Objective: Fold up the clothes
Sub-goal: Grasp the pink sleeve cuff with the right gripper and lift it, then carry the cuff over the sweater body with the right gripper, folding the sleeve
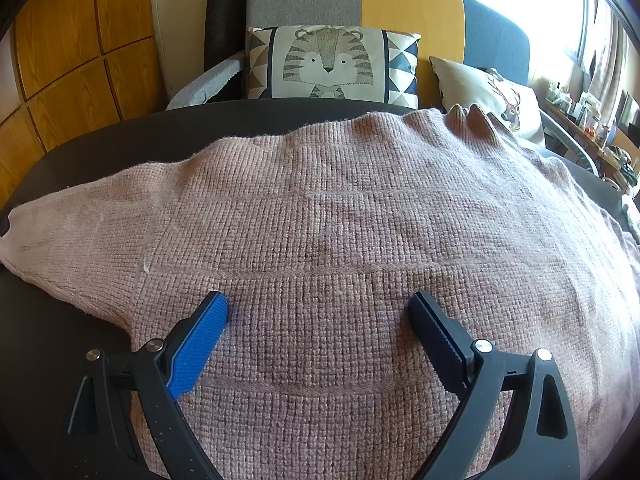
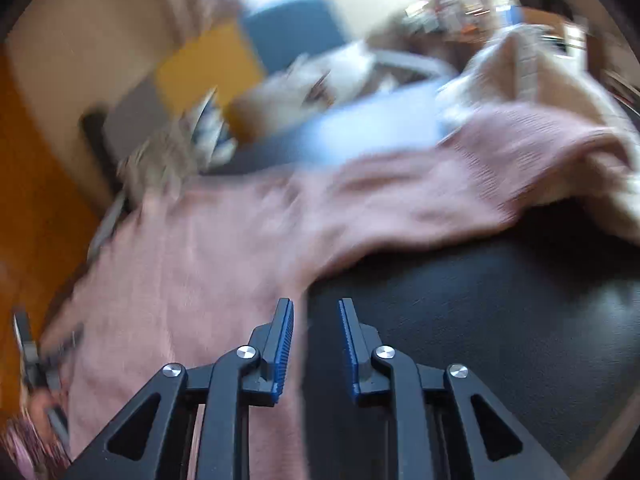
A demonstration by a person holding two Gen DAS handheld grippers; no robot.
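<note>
Covering most of the dark desk [image 1: 100, 136] is a pink knitted sweater [image 1: 340, 220], spread flat with its knit rows running crosswise. One sleeve [image 1: 60, 240] of the sweater reaches out to the left edge of the desk in the left wrist view; in the right wrist view, which is badly blurred, the other sleeve [image 2: 500, 168] stretches away from the sweater's body toward a heap of pale cloth [image 2: 552, 72] at the desk's far right. Beyond the sweater, past the far rim of the desk, stands a grey chair holding a cushion with a tiger face [image 1: 332, 64], and to the right of that cushion lies a cream pillow with a deer on it [image 1: 492, 96]. A wall of orange wood panels [image 1: 72, 40] rises to the left of the sweater.

Over the near part of the sweater's body hangs the left gripper [image 1: 318, 300], its fingers [image 1: 200, 344] spread wide apart with nothing between them, the blue pad of one facing inward. At the sweater's side edge sits the right gripper [image 2: 316, 308], one finger over the pink knit and the other over bare desk [image 2: 500, 320]; its fingers stand a narrow gap apart and grasp nothing.
</note>
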